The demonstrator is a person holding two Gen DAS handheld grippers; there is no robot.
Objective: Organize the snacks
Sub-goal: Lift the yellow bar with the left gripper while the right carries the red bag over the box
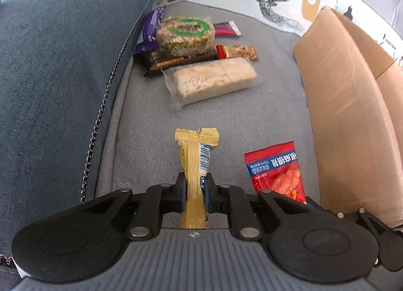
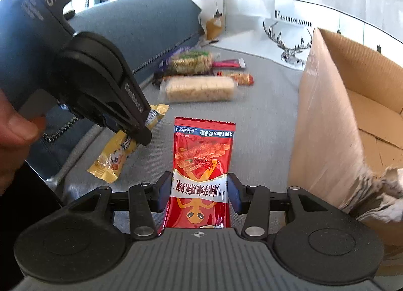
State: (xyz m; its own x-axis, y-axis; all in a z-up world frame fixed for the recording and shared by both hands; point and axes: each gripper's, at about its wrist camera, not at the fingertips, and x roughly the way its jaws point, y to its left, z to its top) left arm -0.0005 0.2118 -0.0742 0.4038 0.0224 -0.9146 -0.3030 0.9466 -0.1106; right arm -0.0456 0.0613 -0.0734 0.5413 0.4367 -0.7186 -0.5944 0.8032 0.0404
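A gold snack bar (image 1: 195,165) lies lengthwise on the grey sofa seat, and my left gripper (image 1: 196,187) is shut on it, pads pressed to both sides. From the right wrist view the same gold bar (image 2: 118,155) shows under the left gripper (image 2: 144,137). A red spicy-snack packet (image 2: 201,162) sits between the pads of my right gripper (image 2: 199,191), which is shut on its lower half. The red packet (image 1: 277,170) also appears right of the gold bar.
A pile of snacks lies farther up the seat: a pale wafer pack (image 1: 214,79), a round rice cake (image 1: 186,34), dark and purple wrappers. An open cardboard box (image 2: 352,104) stands on the right. The blue sofa back (image 1: 63,64) rises left. A hand (image 2: 15,135) holds the left gripper.
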